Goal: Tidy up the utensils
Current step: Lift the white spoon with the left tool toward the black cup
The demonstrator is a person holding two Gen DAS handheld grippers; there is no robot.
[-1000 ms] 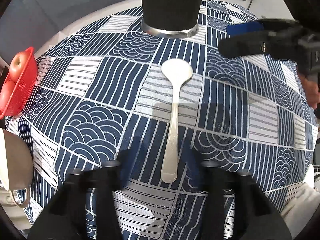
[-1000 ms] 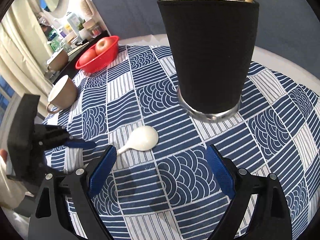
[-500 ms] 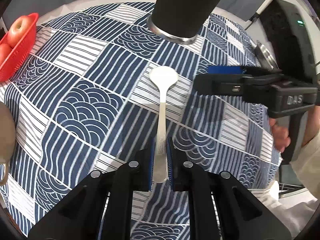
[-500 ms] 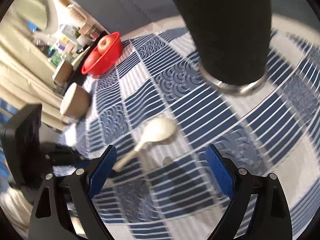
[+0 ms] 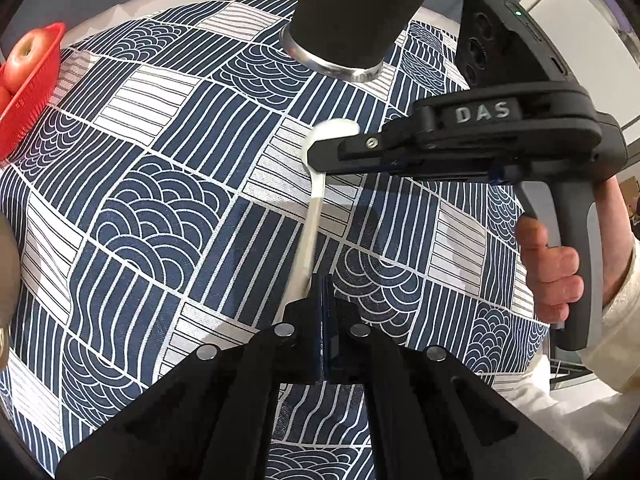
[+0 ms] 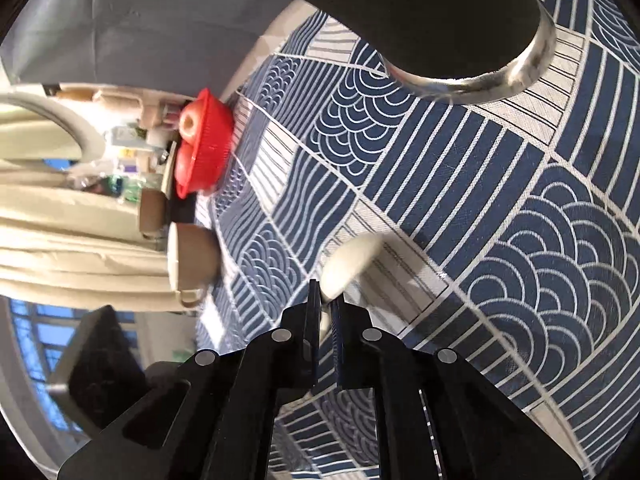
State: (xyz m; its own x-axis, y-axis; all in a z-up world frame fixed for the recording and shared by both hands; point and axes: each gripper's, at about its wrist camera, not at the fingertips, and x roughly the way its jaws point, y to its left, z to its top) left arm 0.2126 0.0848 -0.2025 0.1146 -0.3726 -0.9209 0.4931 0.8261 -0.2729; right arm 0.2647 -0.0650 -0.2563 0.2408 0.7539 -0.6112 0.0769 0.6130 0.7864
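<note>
A white spoon [image 5: 312, 216] is lifted off the patterned tablecloth. My left gripper [image 5: 322, 280] is shut on its handle end. My right gripper [image 6: 326, 304], turned on its side, is shut on the spoon's neck just below the bowl [image 6: 350, 264]; it also shows in the left wrist view [image 5: 320, 152] reaching in from the right. The black utensil holder [image 5: 360, 12] with a metal base stands at the back, beyond the spoon. It also shows in the right wrist view [image 6: 420, 12], close above the spoon's bowl.
A red basket with apples [image 5: 28, 80] sits at the table's left edge and also shows in the right wrist view [image 6: 204, 144]. A brown mug [image 6: 192, 264] stands near it. The blue and white cloth [image 5: 160, 200] covers a round table.
My left gripper closed on the spoon's handle and lifted it. My right gripper rolled sideways, moved in and closed on the spoon's neck.
</note>
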